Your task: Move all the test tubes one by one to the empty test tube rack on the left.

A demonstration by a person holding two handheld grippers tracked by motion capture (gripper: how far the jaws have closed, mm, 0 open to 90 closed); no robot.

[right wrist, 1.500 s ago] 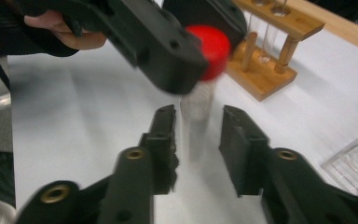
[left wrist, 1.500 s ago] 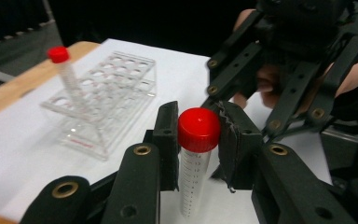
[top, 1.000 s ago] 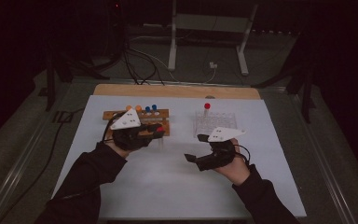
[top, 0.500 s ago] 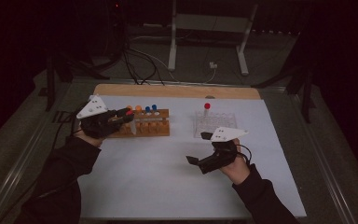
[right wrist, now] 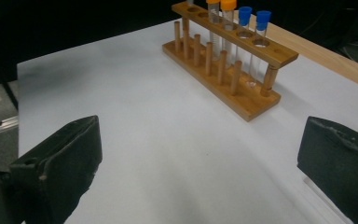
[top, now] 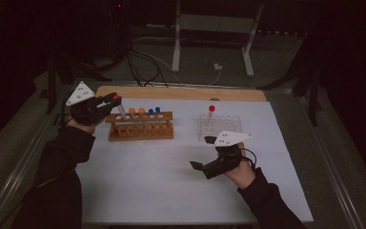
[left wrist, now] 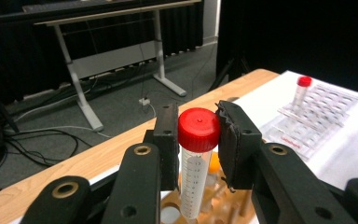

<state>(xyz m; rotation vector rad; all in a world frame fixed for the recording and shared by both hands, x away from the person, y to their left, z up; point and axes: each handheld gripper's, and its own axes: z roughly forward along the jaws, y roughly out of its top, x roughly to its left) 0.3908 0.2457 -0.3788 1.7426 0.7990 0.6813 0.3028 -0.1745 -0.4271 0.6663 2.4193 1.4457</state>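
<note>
We are gripping a red-capped tube (left wrist: 196,161) in our left gripper (top: 108,102), jaws clamping it just below the cap, above the left end of the wooden rack (top: 141,130) near the desk's (top: 138,191) far left corner. Our right gripper (top: 204,153) is hovering with jaws wide and empty, having just been opening, over bare white desk toward the near edge. A clear rack (top: 220,126) is standing just beyond it.
</note>
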